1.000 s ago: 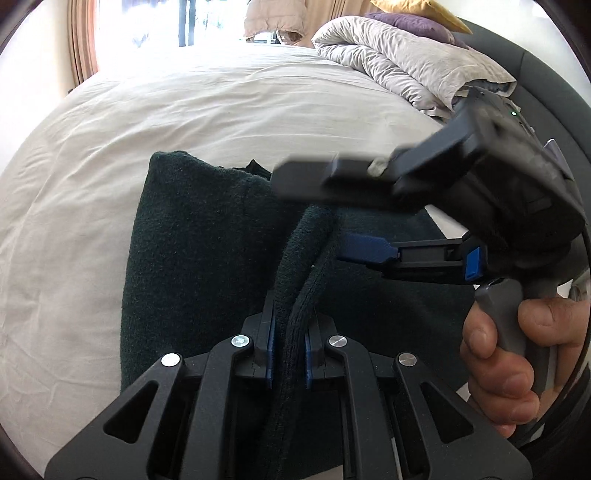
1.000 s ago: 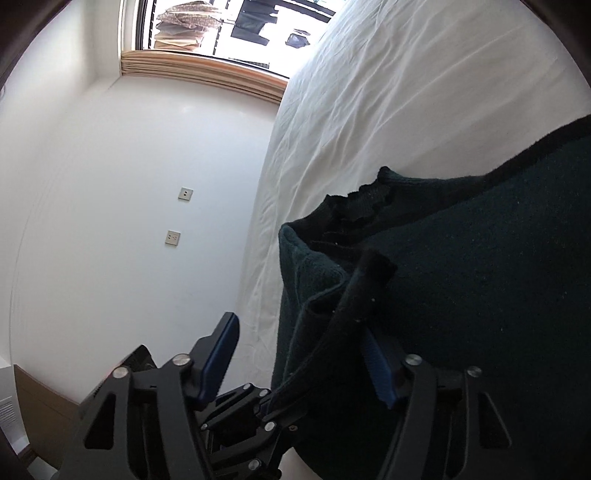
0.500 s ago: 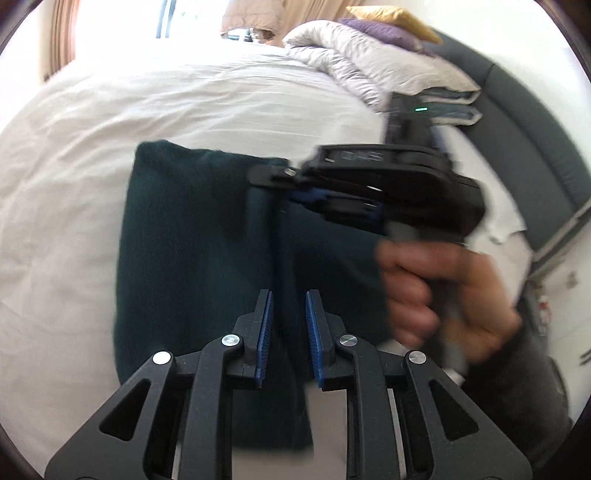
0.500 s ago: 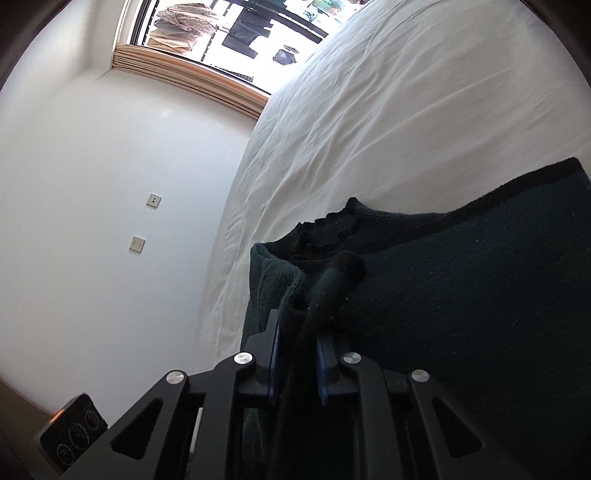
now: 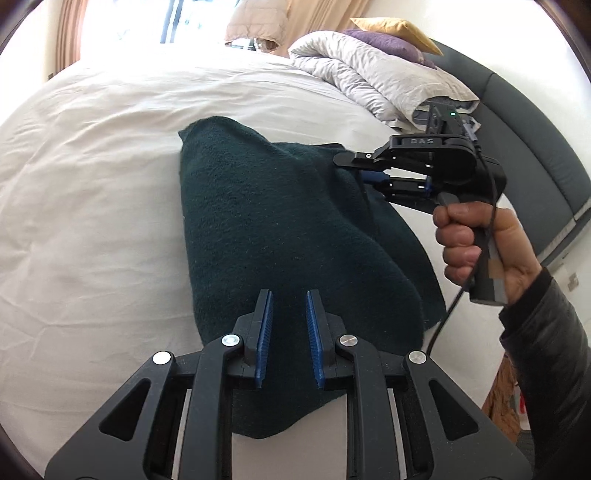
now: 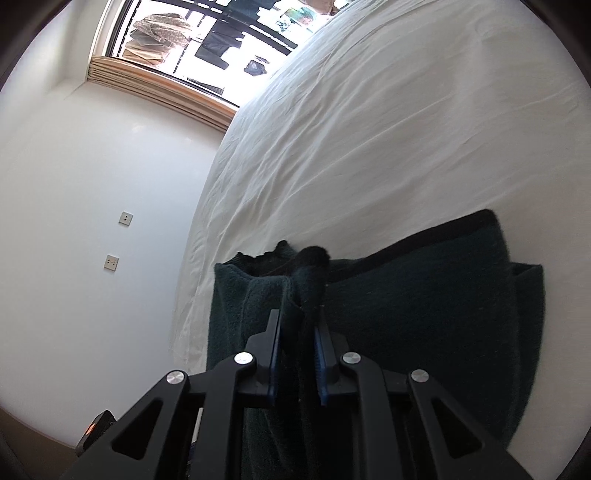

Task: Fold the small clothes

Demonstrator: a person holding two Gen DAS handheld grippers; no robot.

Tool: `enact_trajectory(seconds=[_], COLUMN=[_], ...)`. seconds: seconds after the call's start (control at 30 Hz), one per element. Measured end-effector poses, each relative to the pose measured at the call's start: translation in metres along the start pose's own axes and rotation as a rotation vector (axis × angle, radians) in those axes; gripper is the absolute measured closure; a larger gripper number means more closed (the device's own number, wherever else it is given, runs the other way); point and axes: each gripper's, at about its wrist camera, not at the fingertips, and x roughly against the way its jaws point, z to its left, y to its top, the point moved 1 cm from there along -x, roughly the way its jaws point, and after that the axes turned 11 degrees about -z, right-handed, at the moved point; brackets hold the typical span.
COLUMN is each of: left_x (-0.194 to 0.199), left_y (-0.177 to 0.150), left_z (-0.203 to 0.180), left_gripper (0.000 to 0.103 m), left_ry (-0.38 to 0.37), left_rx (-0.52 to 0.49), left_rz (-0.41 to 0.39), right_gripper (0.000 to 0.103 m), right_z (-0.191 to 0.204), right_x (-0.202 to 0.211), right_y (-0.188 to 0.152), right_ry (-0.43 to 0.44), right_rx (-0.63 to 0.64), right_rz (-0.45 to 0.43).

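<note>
A dark green fleece garment (image 5: 280, 229) lies folded on the white bed sheet (image 5: 92, 184). My left gripper (image 5: 288, 295) hovers over its near end. The blue pads stand a narrow gap apart with nothing pinched between them. My right gripper (image 5: 351, 170), held by a hand (image 5: 465, 243), is shut on the garment's far right edge and raises it a little. In the right wrist view a fold of the garment (image 6: 424, 295) runs between the pads of the right gripper (image 6: 298, 314), near the frilled neckline (image 6: 273, 254).
A crumpled pale duvet (image 5: 369, 81) with a yellow pillow (image 5: 395, 27) and a purple pillow (image 5: 388, 40) sits at the back right, against a dark headboard (image 5: 528, 140). The bed's edge drops to a white wall with sockets (image 6: 126, 218). A bright window (image 6: 207, 37) lies beyond.
My left gripper let go of the fabric fold and drew back, so the whole garment now shows. My right gripper closed on the garment's edge and moved away to the right.
</note>
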Motion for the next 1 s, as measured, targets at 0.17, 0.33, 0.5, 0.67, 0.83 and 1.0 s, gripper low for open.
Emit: enact_trajectory(seconds=[0.17, 0.33, 0.5, 0.67, 0.83, 1.0], left_x=[-0.002, -0.015, -0.036, -0.052, -0.056, -0.067], left_y=[0.006, 0.004, -0.001, -0.002, -0.007, -0.006], left_z=[-0.001, 0.015, 0.014, 0.017, 0.020, 0.021], left_gripper=[0.085, 0.085, 0.085, 0.085, 0.085, 0.085], left_ry=[-0.016, -0.005, -0.001, -0.015, -0.024, -0.038], left_rx=[-0.042, -0.005, -0.018, -0.002, -0.014, -0.001], left_rz=[-0.038, -0.055, -0.023, 0.000, 0.010, 0.021], right_gripper=[0.100, 0.097, 0.038, 0.041, 0.039, 0.047], right_z=[-0.040, -0.034, -0.009, -0.016, -0.015, 0.005], right_x=[0.026, 0.040, 0.036, 0.011, 0.005, 0.004], right_y=[0.018, 0.003, -0.036, -0.059, -0.061, -0.065], right_ry=[-0.073, 0.052, 0.091, 0.032, 0.034, 0.053], right_rx=[-0.051, -0.055, -0.035, -0.081, -0.125, -0.081], right_rz=[-0.059, -0.011, 0.069, 0.155, 0.137, 0.153])
